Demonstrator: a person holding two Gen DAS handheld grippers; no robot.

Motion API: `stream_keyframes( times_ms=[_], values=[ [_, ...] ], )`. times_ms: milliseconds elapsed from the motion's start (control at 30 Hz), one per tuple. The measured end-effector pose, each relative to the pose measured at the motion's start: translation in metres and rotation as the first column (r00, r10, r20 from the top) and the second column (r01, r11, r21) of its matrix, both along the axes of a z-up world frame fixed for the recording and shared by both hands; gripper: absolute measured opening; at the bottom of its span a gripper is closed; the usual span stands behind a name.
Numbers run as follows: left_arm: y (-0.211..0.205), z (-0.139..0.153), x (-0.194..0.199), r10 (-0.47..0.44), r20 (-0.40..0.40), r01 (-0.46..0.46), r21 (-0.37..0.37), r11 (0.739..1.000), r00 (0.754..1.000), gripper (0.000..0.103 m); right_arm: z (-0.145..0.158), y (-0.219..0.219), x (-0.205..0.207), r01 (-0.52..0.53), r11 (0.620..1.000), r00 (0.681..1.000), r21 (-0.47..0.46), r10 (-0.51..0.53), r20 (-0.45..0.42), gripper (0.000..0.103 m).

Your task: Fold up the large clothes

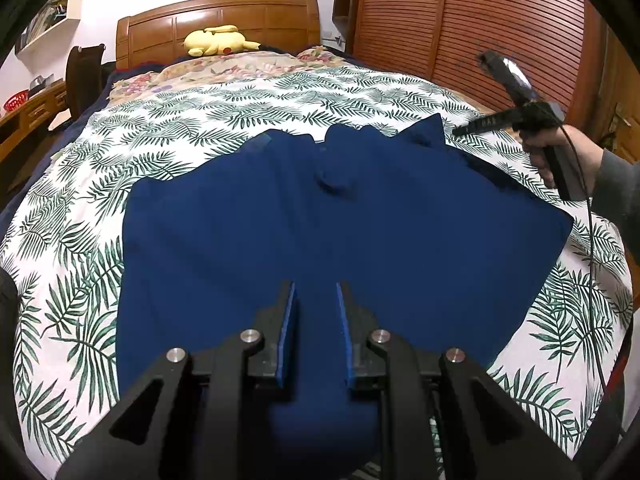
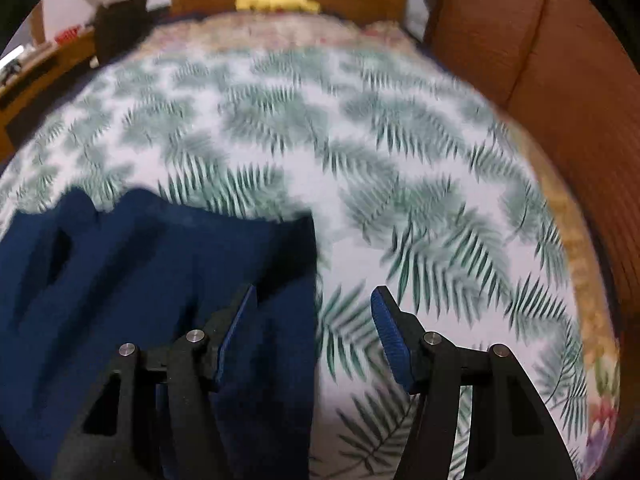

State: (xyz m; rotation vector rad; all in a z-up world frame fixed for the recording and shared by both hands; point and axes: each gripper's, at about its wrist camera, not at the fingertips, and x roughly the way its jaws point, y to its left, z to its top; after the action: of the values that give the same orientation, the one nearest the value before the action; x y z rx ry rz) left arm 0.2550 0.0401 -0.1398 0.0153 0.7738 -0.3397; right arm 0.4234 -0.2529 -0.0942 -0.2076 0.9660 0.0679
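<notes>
The left tool (image 1: 316,292), parted with nothing gripped, was held over the navy garment (image 1: 340,232) spread on the leaf-print bedspread (image 1: 80,280). Soft, limp cloth was judged best pinched at corners. The right tool (image 2: 314,300) was spread wide.

left gripper (image 1: 316,292): jaws apart over blue garment (image 1: 340,232) | spread on leaf-print bedcover (image 1: 160,120)

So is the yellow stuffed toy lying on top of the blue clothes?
No, the yellow stuffed toy lies far off by the wooden headboard, while the blue clothes lie spread on the leafy bedspread.
</notes>
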Motion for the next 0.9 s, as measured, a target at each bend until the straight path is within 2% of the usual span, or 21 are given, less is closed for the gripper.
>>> stream_keyframes(
  times_ms=[33, 100, 133, 167, 200, 267, 333, 433, 500, 567, 633, 733, 800, 833, 900],
  values=[
    [0.000, 0.000, 0.000, 0.000, 0.000, 0.000, 0.000, 1.000, 1.000, 0.017, -0.006, 0.000, 0.000, -0.004, 1.000, 1.000, -0.006, 0.004, -0.018, 0.061],
    [0.000, 0.000, 0.000, 0.000, -0.001, 0.000, -0.001, 1.000, 1.000, 0.017, -0.021, 0.001, -0.002, -0.037, 0.999, 0.998, 0.010, 0.037, -0.060, 0.045],
    [0.000, 0.000, 0.000, 0.000, -0.001, 0.000, -0.001, 1.000, 1.000, 0.017, -0.026, 0.001, -0.003, -0.054, 0.998, 0.996, 0.027, 0.056, -0.073, 0.023],
    [0.000, 0.000, 0.000, 0.000, -0.002, 0.000, -0.001, 1.000, 1.000, 0.017, -0.032, 0.003, -0.005, -0.078, 0.997, 0.994, 0.014, 0.079, -0.078, 0.006],
    [0.000, 0.000, 0.000, 0.000, -0.004, 0.000, -0.001, 1.000, 1.000, 0.017, -0.034, 0.003, -0.006, -0.078, 0.997, 0.994, -0.004, 0.077, -0.072, 0.002],
    [0.000, -0.001, 0.001, -0.001, -0.010, 0.001, -0.002, 1.000, 1.000, 0.017, -0.028, 0.001, -0.012, -0.053, 0.997, 0.998, -0.048, 0.052, -0.034, 0.000],
    [0.001, -0.003, 0.002, 0.000, -0.015, 0.000, -0.005, 1.000, 1.000, 0.017, -0.018, -0.008, -0.018, 0.006, 0.996, 1.000, -0.092, -0.006, 0.006, 0.000],
    [0.001, -0.003, 0.001, -0.002, -0.015, 0.002, -0.003, 1.000, 1.000, 0.017, -0.021, -0.024, -0.020, 0.059, 0.986, 0.998, -0.158, -0.063, -0.023, 0.000],
    [0.001, -0.003, 0.001, -0.003, -0.015, 0.003, -0.001, 1.000, 1.000, 0.017, -0.022, -0.031, -0.022, 0.076, 0.979, 0.997, -0.190, -0.078, -0.003, 0.000],
    [0.001, -0.003, 0.001, -0.003, -0.016, 0.003, -0.002, 1.000, 1.000, 0.017, -0.019, -0.040, -0.019, 0.114, 0.978, 0.993, -0.176, -0.113, 0.019, 0.000],
    [0.001, -0.003, 0.001, 0.000, -0.014, 0.000, -0.001, 1.000, 1.000, 0.017, -0.013, -0.045, -0.018, 0.118, 0.987, 0.993, -0.109, -0.115, 0.035, 0.001],
    [0.001, -0.002, -0.001, 0.002, -0.010, -0.002, 0.004, 1.000, 1.000, 0.017, -0.005, -0.037, -0.024, 0.083, 0.992, 0.995, -0.097, -0.076, 0.067, 0.018],
    [0.002, 0.000, -0.002, 0.005, -0.002, -0.005, 0.006, 1.000, 1.000, 0.017, -0.001, -0.030, -0.035, 0.048, 0.996, 0.996, -0.071, -0.043, 0.074, 0.053],
    [0.002, 0.001, -0.003, 0.007, -0.001, -0.007, 0.009, 1.000, 1.000, 0.017, 0.001, -0.027, -0.038, 0.043, 0.997, 0.996, -0.067, -0.037, 0.080, 0.057],
    [0.001, 0.003, -0.005, 0.006, 0.003, -0.006, 0.011, 1.000, 1.000, 0.017, 0.006, -0.020, -0.054, 0.021, 0.999, 0.996, -0.038, -0.017, 0.091, 0.057]
  ],
)
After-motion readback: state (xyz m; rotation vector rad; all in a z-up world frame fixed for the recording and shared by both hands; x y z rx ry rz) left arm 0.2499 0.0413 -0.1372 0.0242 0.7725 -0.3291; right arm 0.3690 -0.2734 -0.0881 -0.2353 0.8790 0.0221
